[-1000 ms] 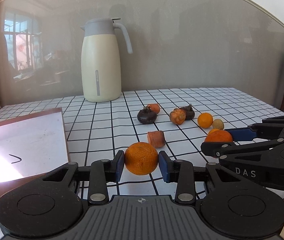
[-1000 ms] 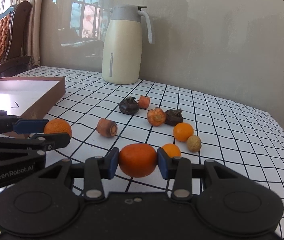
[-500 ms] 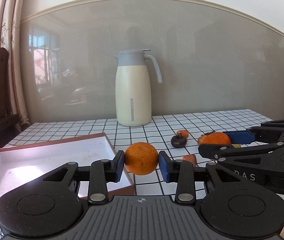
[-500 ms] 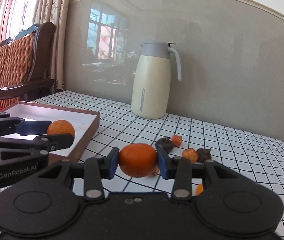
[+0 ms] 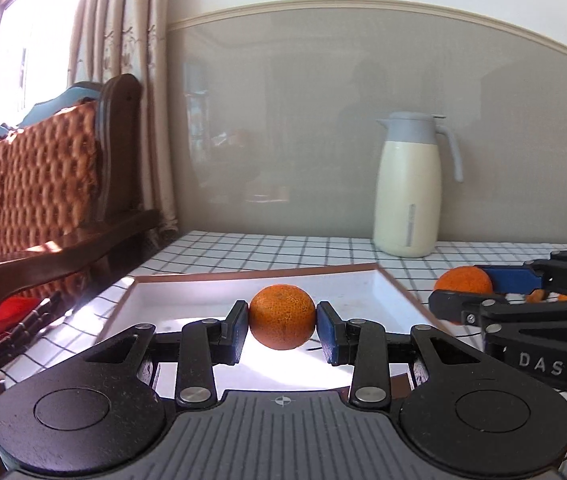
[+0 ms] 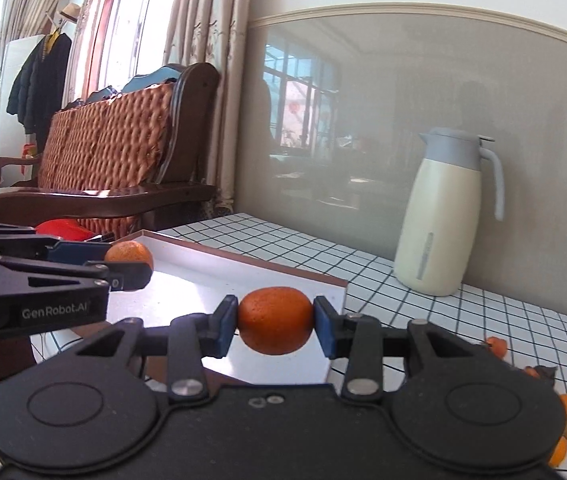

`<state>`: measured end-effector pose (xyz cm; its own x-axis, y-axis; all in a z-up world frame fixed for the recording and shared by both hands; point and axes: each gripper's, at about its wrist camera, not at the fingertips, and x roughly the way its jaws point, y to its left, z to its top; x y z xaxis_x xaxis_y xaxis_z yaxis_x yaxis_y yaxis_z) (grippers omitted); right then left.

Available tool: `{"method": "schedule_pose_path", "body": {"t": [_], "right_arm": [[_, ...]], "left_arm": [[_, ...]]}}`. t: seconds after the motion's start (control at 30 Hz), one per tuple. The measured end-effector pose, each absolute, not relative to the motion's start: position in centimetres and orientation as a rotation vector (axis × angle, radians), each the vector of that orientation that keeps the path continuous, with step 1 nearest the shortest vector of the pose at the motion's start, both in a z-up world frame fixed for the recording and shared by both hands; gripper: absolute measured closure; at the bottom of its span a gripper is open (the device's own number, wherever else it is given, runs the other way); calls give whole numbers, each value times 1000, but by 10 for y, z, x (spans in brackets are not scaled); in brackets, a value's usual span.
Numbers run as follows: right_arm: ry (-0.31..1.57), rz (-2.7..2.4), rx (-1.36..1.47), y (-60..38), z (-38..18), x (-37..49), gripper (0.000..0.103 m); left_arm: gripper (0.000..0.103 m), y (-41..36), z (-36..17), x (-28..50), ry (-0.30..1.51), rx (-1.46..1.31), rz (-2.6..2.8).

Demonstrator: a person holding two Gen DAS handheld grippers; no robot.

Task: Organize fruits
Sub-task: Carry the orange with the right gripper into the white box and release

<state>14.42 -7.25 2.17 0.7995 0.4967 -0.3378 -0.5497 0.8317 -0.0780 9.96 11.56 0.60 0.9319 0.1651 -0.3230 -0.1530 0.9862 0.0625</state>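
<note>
My left gripper (image 5: 282, 332) is shut on a round orange (image 5: 282, 316) and holds it above the white tray with a brown rim (image 5: 363, 286). My right gripper (image 6: 276, 326) is shut on a second, smoother orange (image 6: 275, 320), held over the tray's right part (image 6: 303, 276). In the left wrist view the right gripper (image 5: 479, 292) with its orange (image 5: 463, 282) sits just right of the tray. In the right wrist view the left gripper (image 6: 123, 264) with its orange (image 6: 129, 252) is over the tray's left side.
A cream thermos jug (image 5: 409, 190) stands at the back of the checked table (image 6: 443, 320). Several small fruits (image 6: 563, 404) lie on the table at the right. A wooden chair with a woven cushion (image 5: 35, 184) stands left of the table.
Both grippers have lifted and swung left from the fruit pile with their oranges, and now hang over the tray. The small fruits have dropped out to the right.
</note>
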Motion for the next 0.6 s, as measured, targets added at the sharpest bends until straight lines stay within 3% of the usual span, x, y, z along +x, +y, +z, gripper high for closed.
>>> {"method": "schedule_pose_path", "body": {"t": [0.6], "right_arm": [[370,568,-141,-37,11,216,70]], "left_arm": [[66,196,-13,128,380,-21,349]]}}
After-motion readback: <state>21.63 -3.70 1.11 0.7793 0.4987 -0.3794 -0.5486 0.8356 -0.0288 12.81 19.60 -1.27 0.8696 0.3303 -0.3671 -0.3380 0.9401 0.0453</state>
